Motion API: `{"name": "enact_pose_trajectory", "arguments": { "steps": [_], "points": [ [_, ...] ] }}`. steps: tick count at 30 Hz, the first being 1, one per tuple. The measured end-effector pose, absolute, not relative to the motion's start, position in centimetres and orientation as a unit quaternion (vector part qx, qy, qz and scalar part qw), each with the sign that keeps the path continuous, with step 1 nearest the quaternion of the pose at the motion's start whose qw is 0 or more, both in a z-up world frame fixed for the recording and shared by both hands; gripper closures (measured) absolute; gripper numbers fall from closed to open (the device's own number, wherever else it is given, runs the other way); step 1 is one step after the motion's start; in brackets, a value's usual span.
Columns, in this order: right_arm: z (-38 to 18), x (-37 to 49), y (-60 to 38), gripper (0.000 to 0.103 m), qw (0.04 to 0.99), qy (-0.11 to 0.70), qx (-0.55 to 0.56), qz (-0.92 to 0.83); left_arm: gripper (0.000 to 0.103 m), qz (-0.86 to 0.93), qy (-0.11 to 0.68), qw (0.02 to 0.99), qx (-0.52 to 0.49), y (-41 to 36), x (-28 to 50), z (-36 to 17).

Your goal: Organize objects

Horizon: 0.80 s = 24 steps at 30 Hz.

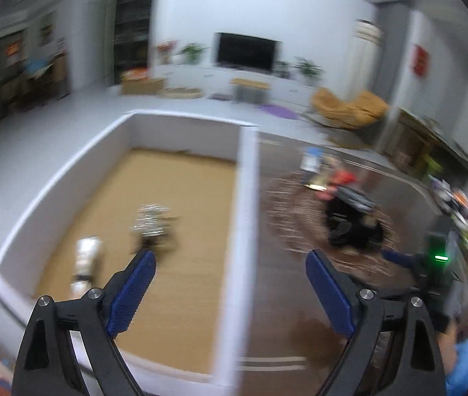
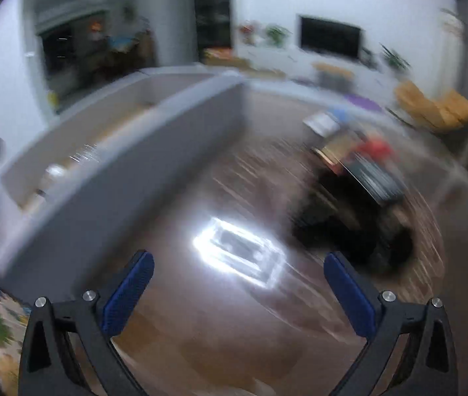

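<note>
Objects (image 1: 349, 217), a blurred dark heap, lie toward the table's (image 2: 201, 346) far right edge, two pieces already in the white tray (image 1: 245, 198); both the left gripper (image 1: 230, 283) and right gripper (image 2: 238, 283) stand open, empty, so the next fetch seemingly requires reaching the heap.

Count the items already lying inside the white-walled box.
2. A blurred silvery, crinkly item near the middle of the white-walled box with a tan floor, and a pale elongated item nearer its left wall. Motion blur may hide others.
</note>
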State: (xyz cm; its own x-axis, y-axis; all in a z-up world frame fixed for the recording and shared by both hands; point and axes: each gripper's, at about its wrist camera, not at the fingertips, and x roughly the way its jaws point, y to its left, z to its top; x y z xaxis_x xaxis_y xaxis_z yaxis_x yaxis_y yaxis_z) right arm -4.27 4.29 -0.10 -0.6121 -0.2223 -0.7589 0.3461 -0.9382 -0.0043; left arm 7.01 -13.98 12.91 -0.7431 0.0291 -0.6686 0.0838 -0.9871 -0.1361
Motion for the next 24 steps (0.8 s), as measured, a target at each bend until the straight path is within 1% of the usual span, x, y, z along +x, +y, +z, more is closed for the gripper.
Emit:
{"name": "enact_pose_trajectory", "arguments": {
  "steps": [3,5,8,12,16,22,24],
  "points": [
    [-1.7,-4.1,9.0,0.000,0.116,0.073,0.418,-0.898,0.009,-0.927,0.061,-0.045,0.366,-8.2,6.7,13.0],
    [-2.5,-4.5,11.8,0.000,0.093,0.069,0.423,-0.899,0.006,-0.918,0.055,-0.085,0.383,-4.5,6.4,11.9],
    [-3.2,-5.4,15.0,0.000,0.064,0.053,0.431,-0.899,0.006,-0.903,0.044,-0.112,0.412,-0.5,5.4,9.2],
    [-4.1,-5.8,17.6,0.000,0.050,0.009,0.446,-0.894,0.006,-0.889,0.018,-0.101,0.446,1.9,3.2,4.3],
    [-4.6,-5.6,19.0,0.000,0.040,-0.017,0.454,-0.890,0.006,-0.884,-0.002,-0.060,0.463,2.2,0.1,0.3],
    [-5.5,-6.0,18.3,0.000,0.024,-0.003,0.452,-0.892,0.006,-0.883,-0.011,-0.037,0.468,2.6,-4.2,-2.7],
    [-5.8,-6.0,17.8,0.000,0.013,0.016,0.457,-0.889,0.006,-0.884,-0.019,-0.031,0.467,2.9,-5.3,-3.2]
  ]
}}
